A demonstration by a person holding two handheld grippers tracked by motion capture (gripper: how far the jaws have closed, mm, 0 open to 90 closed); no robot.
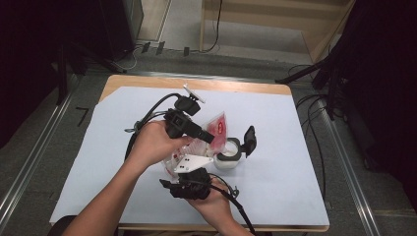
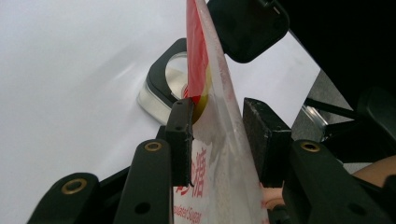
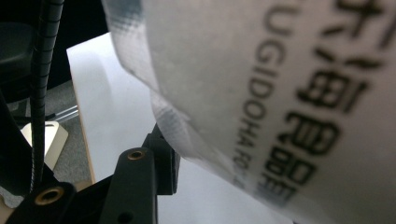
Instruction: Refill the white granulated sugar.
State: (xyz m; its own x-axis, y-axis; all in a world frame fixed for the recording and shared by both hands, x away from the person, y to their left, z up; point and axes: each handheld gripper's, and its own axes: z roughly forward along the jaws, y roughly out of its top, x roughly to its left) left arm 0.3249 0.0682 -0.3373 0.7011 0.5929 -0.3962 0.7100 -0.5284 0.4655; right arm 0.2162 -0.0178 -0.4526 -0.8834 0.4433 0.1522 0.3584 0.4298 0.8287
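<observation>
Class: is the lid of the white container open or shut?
Open. The black lid stands flipped up beside the white container, whose mouth is uncovered.

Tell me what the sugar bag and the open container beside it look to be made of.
Sugar bag: thin clear plastic film, glossy, with red print; white grains show through it and it creases between the left gripper jaws.
Container: the body looks like translucent white plastic or frosted glass, hard to tell which; its collar and flip lid look like matte black plastic.
</observation>
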